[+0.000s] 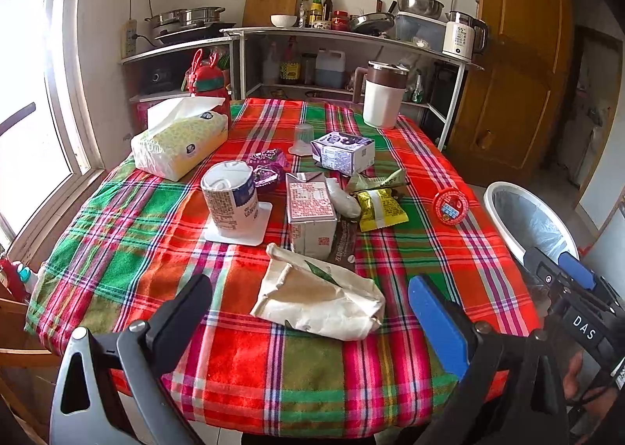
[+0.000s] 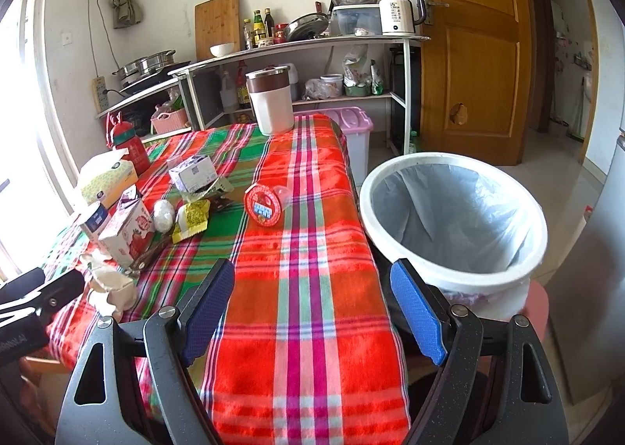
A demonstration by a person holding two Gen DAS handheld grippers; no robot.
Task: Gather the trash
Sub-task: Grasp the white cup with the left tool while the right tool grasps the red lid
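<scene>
Trash lies on the plaid tablecloth (image 1: 254, 359): a crumpled beige paper bag (image 1: 318, 298) nearest me, a strawberry milk carton (image 1: 310, 212), a yellow snack wrapper (image 1: 381, 209), a red round lid (image 1: 450, 207), a purple box (image 1: 343, 152) and an overturned yogurt cup (image 1: 230, 199). My left gripper (image 1: 310, 312) is open, its fingers either side of the paper bag, just short of it. My right gripper (image 2: 312, 308) is open and empty over the table's right edge, beside the white lined bin (image 2: 453, 218). The bin also shows in the left wrist view (image 1: 527, 222).
A tissue pack (image 1: 179, 138), a clear cup (image 1: 302, 138), a white-and-brown jug (image 1: 384, 93) and a red bottle (image 1: 207, 82) stand at the back of the table. Kitchen shelves (image 1: 332, 35) lie behind, a wooden door (image 2: 468, 47) at the right, a window at the left.
</scene>
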